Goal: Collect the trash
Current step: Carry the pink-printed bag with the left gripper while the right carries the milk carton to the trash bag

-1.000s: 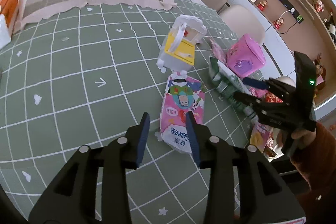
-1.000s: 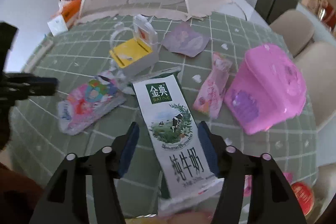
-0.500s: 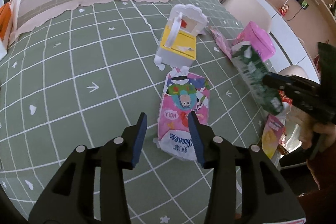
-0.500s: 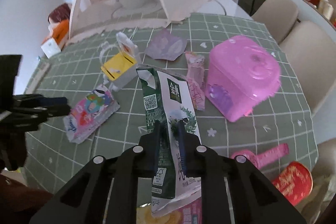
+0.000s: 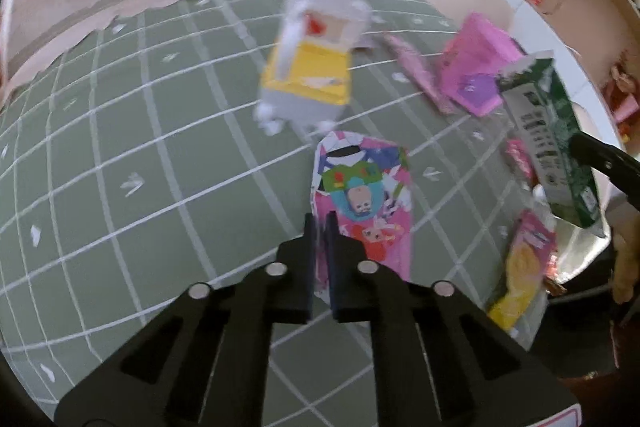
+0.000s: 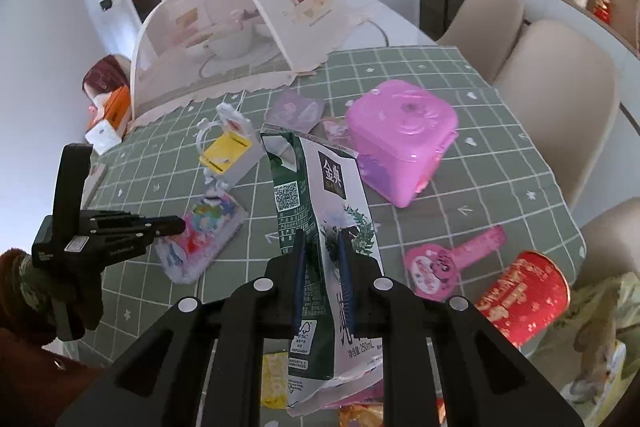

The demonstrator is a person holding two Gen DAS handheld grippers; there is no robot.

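Since the earlier frame, your right tongs [image 6: 322, 267] have lifted the milk carton [image 6: 320, 211] off the worktop [image 6: 480, 195], clamped at frame centre; your left tongs [image 5: 320, 223] have pinched the pink wrapper [image 5: 368, 203], low centre.

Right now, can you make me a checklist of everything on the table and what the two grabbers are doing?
Surface: green grid tablecloth, crowded.
Job's things: milk carton lifted off the table; pink cartoon wrapper pinched at its near edge.
Clutter: pink plastic box, yellow-and-white toy, red can, pink wand-shaped toy.
Grippers: left gripper shut on the wrapper; right gripper clamping the carton.
Cables: nothing seen.
Surroundings: mesh food cover, beige chairs.
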